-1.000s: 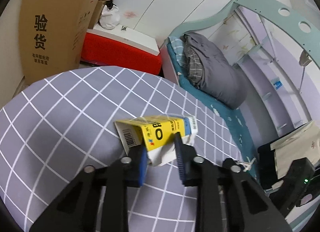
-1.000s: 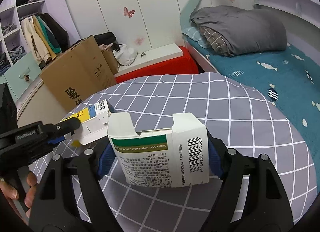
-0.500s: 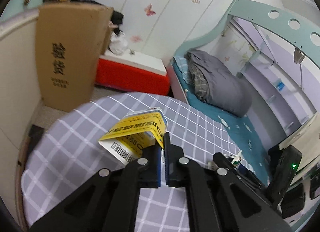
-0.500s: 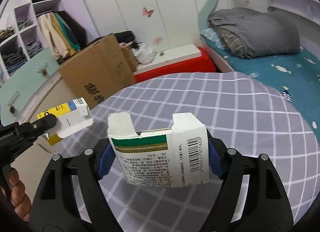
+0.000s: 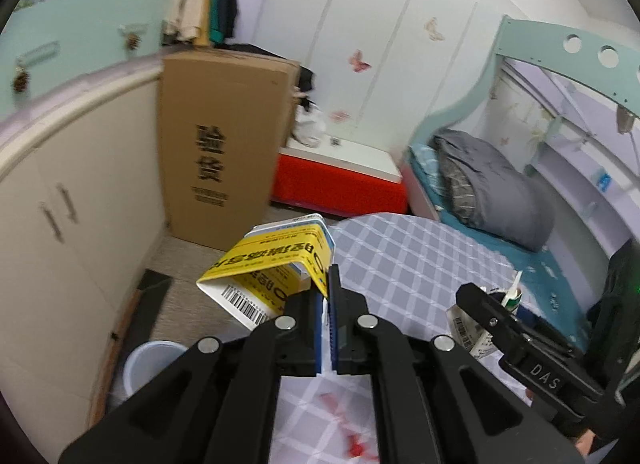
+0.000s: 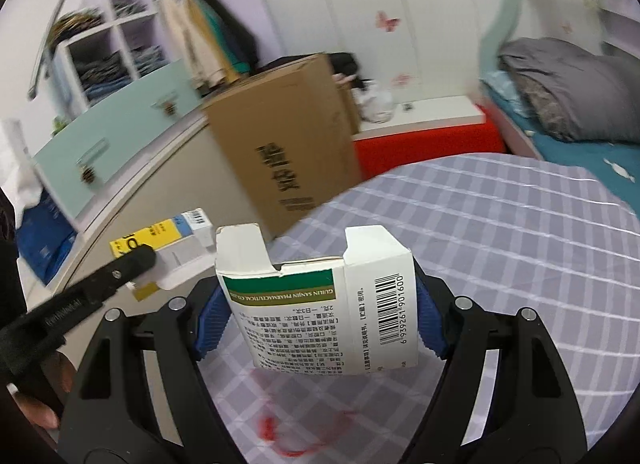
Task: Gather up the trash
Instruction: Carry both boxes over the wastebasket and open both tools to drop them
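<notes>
The yellow box (image 5: 276, 272) is pinched flat in the left gripper (image 5: 329, 296), the green-and-white carton (image 6: 320, 300) clamped wide in the right gripper (image 6: 318, 316). Both are best carried level to the pale bin (image 5: 150, 364) on the floor — and let go only once above its mouth.

left gripper (image 5: 329, 296) above table (image 5: 420, 248) edge, carton (image 5: 272, 264) in jaws | right gripper (image 6: 316, 316) over table, box (image 6: 320, 304) between pads | bucket (image 5: 148, 360) on floor left of table | cardboard box (image 5: 224, 147) behind table, against cabinet (image 5: 60, 199) | bed (image 5: 492, 191) right of table
</notes>
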Tool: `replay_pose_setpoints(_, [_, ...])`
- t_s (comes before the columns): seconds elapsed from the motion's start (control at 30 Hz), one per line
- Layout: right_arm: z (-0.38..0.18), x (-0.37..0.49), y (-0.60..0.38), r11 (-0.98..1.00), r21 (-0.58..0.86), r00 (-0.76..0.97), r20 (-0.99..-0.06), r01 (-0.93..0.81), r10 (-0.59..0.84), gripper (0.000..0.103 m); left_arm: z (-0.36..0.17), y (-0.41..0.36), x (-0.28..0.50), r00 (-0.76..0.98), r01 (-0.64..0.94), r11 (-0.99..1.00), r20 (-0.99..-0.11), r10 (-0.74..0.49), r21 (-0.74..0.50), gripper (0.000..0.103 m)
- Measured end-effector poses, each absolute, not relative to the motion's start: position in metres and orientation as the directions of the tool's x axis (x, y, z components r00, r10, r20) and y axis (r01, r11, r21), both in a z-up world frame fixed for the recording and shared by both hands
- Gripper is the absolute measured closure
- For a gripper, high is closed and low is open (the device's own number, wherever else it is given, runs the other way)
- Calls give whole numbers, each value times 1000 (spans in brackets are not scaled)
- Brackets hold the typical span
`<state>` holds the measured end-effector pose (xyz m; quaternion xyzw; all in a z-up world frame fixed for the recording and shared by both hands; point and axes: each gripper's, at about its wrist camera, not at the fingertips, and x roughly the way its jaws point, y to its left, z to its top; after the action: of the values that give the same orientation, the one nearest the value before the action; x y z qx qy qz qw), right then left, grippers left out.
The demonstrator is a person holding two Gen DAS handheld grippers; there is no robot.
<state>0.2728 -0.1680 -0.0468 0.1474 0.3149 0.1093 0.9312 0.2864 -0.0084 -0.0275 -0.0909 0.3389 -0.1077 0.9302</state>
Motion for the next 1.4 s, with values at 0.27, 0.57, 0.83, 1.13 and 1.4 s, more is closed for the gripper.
replay_pose_setpoints(0.27, [-64, 284, -54, 894, 362, 675, -593, -263, 438, 27, -45, 79, 265, 753, -2, 984, -648, -114, -176, 100])
replay_pose_setpoints(0.57, [-97, 301, 38, 872, 334, 577, -654, -358, 488, 27, -82, 165, 261, 721, -129, 980, -693, -13, -152, 100])
replay_pose_setpoints(0.83, [-136, 328, 82, 847, 355, 487, -701, -395, 521, 27, -117, 217, 266, 679, -231, 962, -732, 54, -144, 100])
replay_pose_setpoints(1.13, [-158, 339, 80, 854, 339, 492, -708, -394, 508, 15, -150, 242, 276, 633, -298, 947, -768, 99, -123, 100])
replay_pose_setpoints(1.4, [-151, 341, 64, 873, 335, 529, -698, -355, 483, 13, -158, 226, 282, 630, -273, 956, -771, 92, -109, 100])
